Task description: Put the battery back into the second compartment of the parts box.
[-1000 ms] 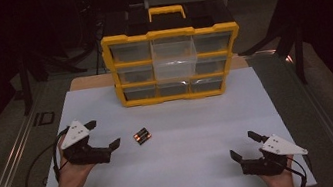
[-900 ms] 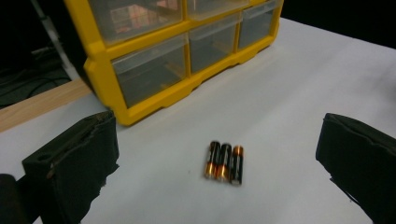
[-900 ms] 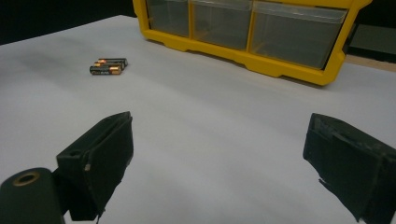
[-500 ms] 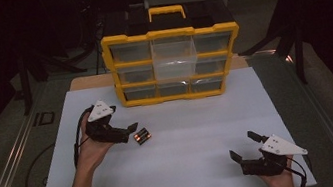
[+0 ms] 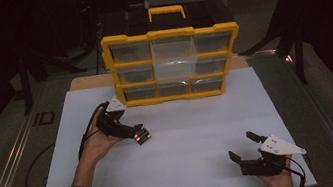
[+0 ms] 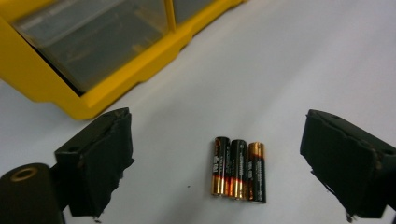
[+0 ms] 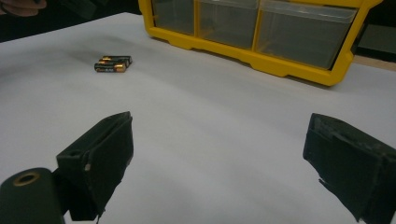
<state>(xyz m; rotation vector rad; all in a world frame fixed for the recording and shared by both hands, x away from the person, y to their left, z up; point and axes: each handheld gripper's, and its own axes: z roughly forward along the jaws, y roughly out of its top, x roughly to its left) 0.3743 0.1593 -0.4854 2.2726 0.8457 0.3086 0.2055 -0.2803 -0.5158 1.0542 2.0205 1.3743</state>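
Three AA batteries (image 5: 143, 136) lie side by side on the white table top (image 5: 195, 129). My left gripper (image 5: 136, 131) hovers right at them, coming in from their left. In the left gripper view the batteries (image 6: 238, 169) lie on the table between the two black jaws of the left gripper (image 6: 218, 116). The jaws have just been closing a little, still wide apart and touching nothing. My right gripper (image 5: 241, 146) rests open near the front right edge, with nothing between the jaws. The right gripper view has the batteries (image 7: 113, 64) far off at the upper left.
A yellow drawer organizer (image 5: 169, 35) with clear drawers and a handle stands at the back of the table, just beyond the batteries. Its bottom frame (image 6: 93, 100) is close to the left jaw. Dark floor and stands surround the table.
The left hand has moved right and forward from the table's left side to the batteries. The right gripper has stayed where it was.
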